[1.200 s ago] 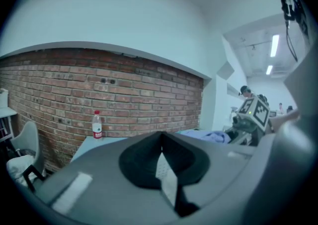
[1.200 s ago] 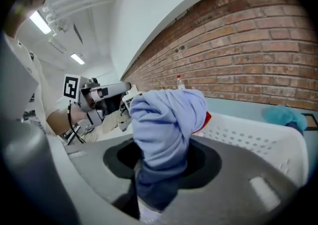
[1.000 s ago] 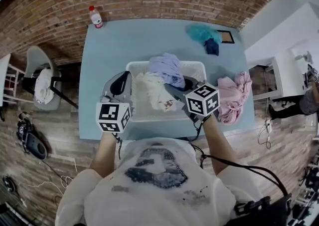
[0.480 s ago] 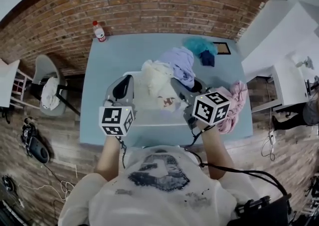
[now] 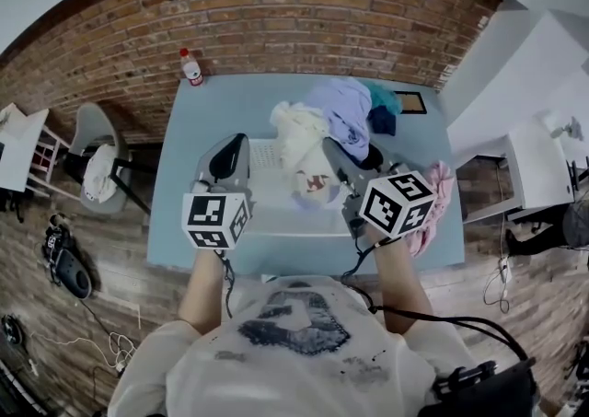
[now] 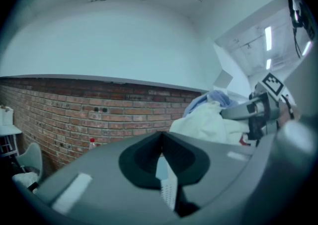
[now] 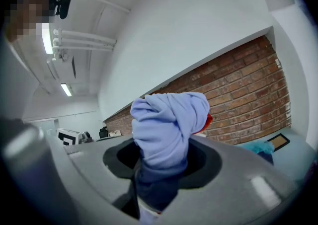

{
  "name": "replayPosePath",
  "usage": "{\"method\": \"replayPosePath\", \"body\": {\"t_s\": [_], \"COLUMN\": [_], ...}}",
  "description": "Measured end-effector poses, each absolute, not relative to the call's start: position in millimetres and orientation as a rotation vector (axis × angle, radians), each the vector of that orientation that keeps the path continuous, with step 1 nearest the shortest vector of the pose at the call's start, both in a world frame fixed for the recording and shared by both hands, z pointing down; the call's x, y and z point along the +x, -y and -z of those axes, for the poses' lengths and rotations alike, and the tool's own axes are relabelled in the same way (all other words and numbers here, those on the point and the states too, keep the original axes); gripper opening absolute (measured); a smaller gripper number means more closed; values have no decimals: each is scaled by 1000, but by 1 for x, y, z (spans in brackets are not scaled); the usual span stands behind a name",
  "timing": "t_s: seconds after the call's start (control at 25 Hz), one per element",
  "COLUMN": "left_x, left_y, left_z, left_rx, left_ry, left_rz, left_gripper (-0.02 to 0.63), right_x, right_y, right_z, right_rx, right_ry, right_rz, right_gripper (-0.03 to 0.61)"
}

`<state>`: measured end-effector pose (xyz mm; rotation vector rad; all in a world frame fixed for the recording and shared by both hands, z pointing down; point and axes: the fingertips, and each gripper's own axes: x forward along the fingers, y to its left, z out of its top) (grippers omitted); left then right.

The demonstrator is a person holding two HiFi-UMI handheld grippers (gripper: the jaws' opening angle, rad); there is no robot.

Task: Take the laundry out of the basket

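Note:
A white mesh laundry basket (image 5: 267, 222) sits on the pale blue table (image 5: 189, 176) in front of me. My right gripper (image 5: 333, 150) is shut on a lavender garment (image 5: 345, 116), held up above the basket. A cream garment with a red print (image 5: 302, 148) hangs up with it, tangled against the lavender one. In the right gripper view the lavender garment (image 7: 166, 124) bulges out between the jaws of the right gripper (image 7: 160, 167). My left gripper (image 5: 230, 146) hovers over the basket's left side, shut and empty; in its own view the left gripper (image 6: 160, 142) shows jaws that meet.
A pink garment (image 5: 434, 199) lies on the table right of the basket. A teal cloth (image 5: 388, 98) and a dark blue one (image 5: 382, 121) lie at the far right, a red-capped bottle (image 5: 191, 67) at the far left. A chair (image 5: 97, 167) stands left of the table.
Both grippers have risen. The right one has pulled the lavender and cream garments up out of the basket and toward the table's far side.

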<state>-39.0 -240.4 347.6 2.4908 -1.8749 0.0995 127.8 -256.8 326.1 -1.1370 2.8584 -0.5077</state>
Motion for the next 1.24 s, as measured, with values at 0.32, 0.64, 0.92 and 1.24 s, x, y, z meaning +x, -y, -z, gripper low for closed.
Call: {"method": "replayPosePath", "body": {"t_s": [0.32,0.64,0.92,1.24], "left_x": [-34,-33,-43,-47], "left_y": [239,239,239,239], "left_z": [-342,-344,-345,-349], "left_rx": [2496,2492,2479,2482], "left_ry": [1871,1870,1885,1876], "left_rz": [-104,-107,-106,-106], "left_gripper": [-9,-9,-9,-9], "right_x": [131,134,130,124], "right_y": [253,251,251,250], "right_z": [-325,-326,-328,-332], "right_rx": [-1164,-1157,-1157,-1158], "right_ry": [-2857,-2850,-2849,-2852], "right_rz": [495,508,509,513], "right_gripper": [181,179,179,179]}}
